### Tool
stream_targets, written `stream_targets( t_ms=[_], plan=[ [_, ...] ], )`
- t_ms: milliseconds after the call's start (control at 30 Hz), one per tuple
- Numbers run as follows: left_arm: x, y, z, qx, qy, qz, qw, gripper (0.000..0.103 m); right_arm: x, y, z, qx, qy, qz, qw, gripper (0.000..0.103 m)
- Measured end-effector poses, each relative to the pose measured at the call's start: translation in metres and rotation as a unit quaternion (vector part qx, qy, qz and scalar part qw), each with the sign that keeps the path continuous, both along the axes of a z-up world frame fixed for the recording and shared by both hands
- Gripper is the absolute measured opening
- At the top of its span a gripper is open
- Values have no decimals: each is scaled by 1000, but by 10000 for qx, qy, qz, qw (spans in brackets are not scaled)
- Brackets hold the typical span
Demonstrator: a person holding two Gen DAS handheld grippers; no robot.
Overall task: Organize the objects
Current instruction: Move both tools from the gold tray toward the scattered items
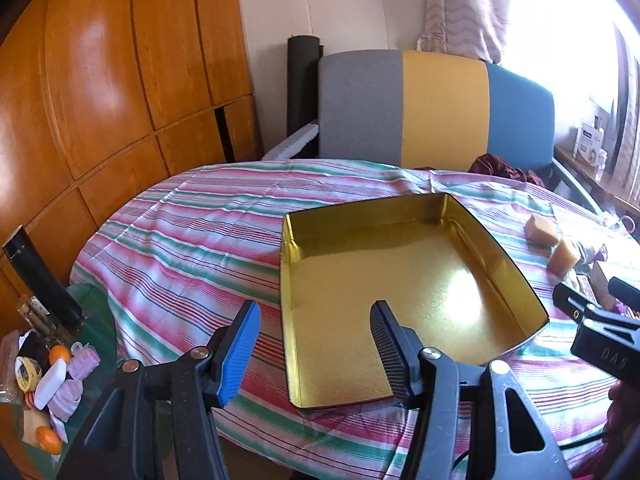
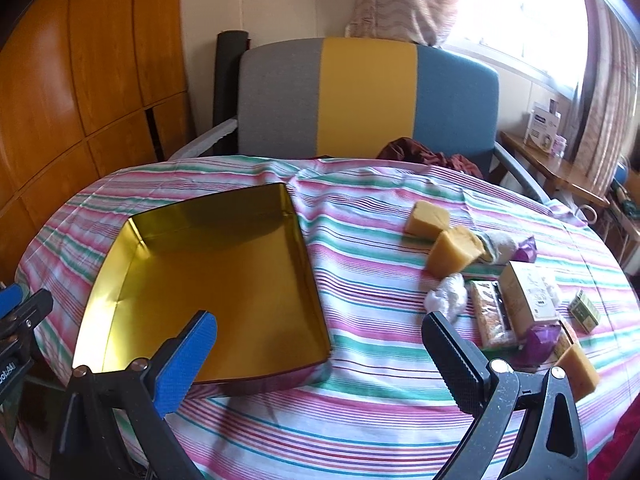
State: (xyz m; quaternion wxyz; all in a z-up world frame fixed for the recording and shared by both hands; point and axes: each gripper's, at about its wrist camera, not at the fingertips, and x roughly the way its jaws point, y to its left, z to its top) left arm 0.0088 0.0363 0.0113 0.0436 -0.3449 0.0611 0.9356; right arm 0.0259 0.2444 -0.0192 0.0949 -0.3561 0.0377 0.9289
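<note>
Side table: far left and lower than the worktop, a glass side table [image 1: 100, 320] holds oranges, hair rollers and small clutter; not part of the sorting as far as I can judge
Left gripper [image 1: 316, 340]: fingers spread wide, holding nothing, hovering over the near left corner of the tin
Tin [image 2: 224, 280]: open gold-lined tin, left of centre on the striped worktop [image 2: 360, 420], nothing inside it
Right gripper [image 2: 320, 356]: fingers spread, holding nothing, poised above the bare cloth between the tin and the pile
Soap blocks [image 2: 452, 256]: two yellow blocks touching each other, well right of the tin; a third yellow block [image 2: 580, 372] sits at the near right
Pile: white wad [image 2: 446, 296], clear packet [image 2: 492, 316], cream box [image 2: 528, 292], purple wrappers [image 2: 540, 340] and a small green box [image 2: 586, 310], crowded together and touching
Progress: by my reading barely begun; nothing is in the tin and every loose item is left to move
Edges: the tin's near wall lies close to the worktop's near edge, and the third block is close to the right edge
Open room: a bare strip of cloth between tin and pile gives a free path; the far half of the worktop is also open
</note>
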Motion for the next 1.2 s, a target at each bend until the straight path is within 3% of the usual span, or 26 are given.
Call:
stream_targets(
  t_ms=[167, 267, 367, 500, 633, 900, 1033, 1100, 1200],
  plan=[
    [-5, 12, -6, 86, -265, -339, 9990, 58, 1, 23, -3, -128, -96, -161, 9997, 103],
    [-6, 15, -9, 841, -522, -930, 9907, 63, 2, 43, -4, -291, -167, -311, 9990, 103],
    [-11, 21, -14, 1277, -970, -1236, 9793, 65, 6, 72, -5, -505, -226, -497, 9972, 103],
    [-9, 40, -14, 1293, -965, -1605, 9738, 65, 17, 121, -5, -797, -301, -883, 9924, 103],
    [-13, 67, -14, 1397, -1227, -2132, 9591, 65, 32, 174, -1, -927, -324, -1383, 9855, 103],
    [-9, 137, -9, 805, -1379, -2918, 9431, 66, 72, 277, 0, -1195, 9, -2252, 9670, 103],
    [-11, 175, -11, 650, -1601, -3352, 9262, 66, 88, 306, -9, -1610, 268, -2424, 9564, 103],
    [-12, 187, -9, 630, -1622, -3411, 9238, 66, 95, 318, -14, -1995, 438, -2507, 9463, 103],
    [-20, 214, -13, 796, -1788, -3588, 9127, 66, 97, 325, -16, -2323, 560, -2528, 9375, 103]
  ],
)
